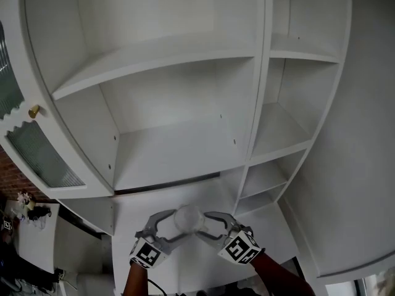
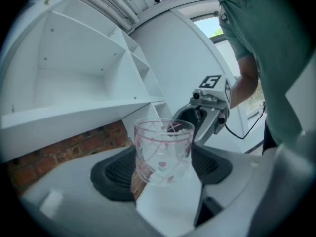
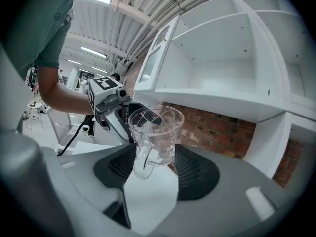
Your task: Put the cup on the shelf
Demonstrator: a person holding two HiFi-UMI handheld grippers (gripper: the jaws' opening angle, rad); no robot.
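Both the left gripper (image 1: 179,226) and right gripper (image 1: 200,224) have fingers clamped on the cup (image 1: 188,217). Carrying step, I judge; next, raise it to the shelf (image 1: 173,153) at twelve o'clock.

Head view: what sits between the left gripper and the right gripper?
The clear cup. It sits between the left gripper and right gripper, inside both sets of jaws; each gripper view shows it too.

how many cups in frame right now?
1. A clear cup with a pink pattern and a handle, between the jaws of both the left gripper and the right gripper, below the white shelf unit. None shows on its shelves.
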